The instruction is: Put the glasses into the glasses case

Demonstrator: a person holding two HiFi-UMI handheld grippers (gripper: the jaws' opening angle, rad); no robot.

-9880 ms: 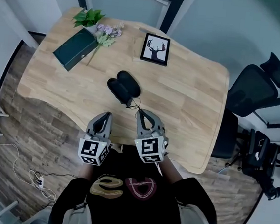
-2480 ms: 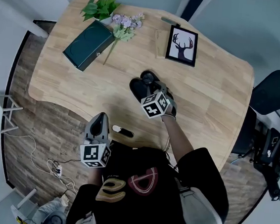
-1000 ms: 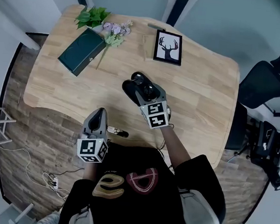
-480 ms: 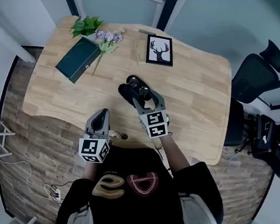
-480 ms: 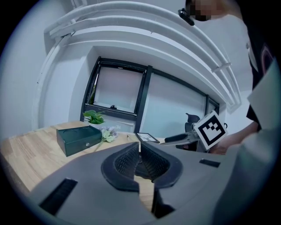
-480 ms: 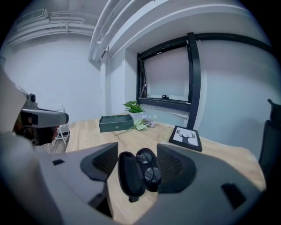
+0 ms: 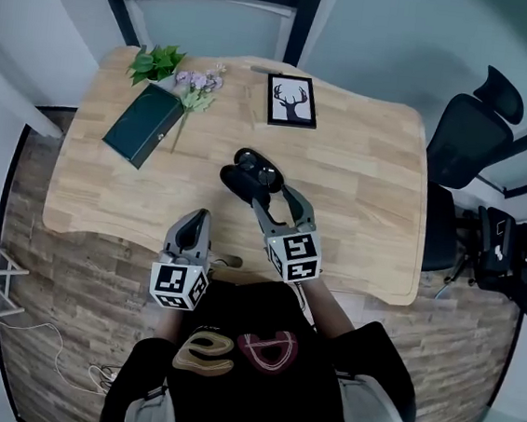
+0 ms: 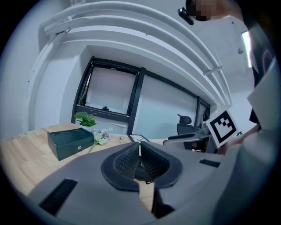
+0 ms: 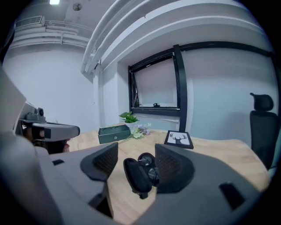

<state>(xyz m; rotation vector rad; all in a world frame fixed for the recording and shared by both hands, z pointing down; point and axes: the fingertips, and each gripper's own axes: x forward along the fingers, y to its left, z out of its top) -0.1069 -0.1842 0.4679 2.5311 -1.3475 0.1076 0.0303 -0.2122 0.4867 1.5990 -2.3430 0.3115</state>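
The black glasses case [image 7: 237, 183] lies open in the middle of the wooden table [image 7: 368, 193], and the dark glasses [image 7: 259, 167] rest folded in its far half. My right gripper [image 7: 275, 194] hovers just short of the case, open and holding nothing. In the right gripper view the case [image 9: 135, 178] and the glasses [image 9: 152, 170] show between the spread pads of the right gripper [image 9: 138, 163]. My left gripper [image 7: 196, 217] hangs at the table's near edge, to the left of the case. Its jaws are shut and empty in the left gripper view [image 8: 139, 154].
A dark green box [image 7: 141, 124] lies at the far left with a plant and a flower sprig [image 7: 191, 80] beside it. A framed deer picture [image 7: 291, 101] lies behind the case. An office chair [image 7: 467, 143] stands off the table's right end.
My right gripper has pulled back from over the case towards the person, with its jaws open. The glasses stay in the case. The left gripper has hardly moved.
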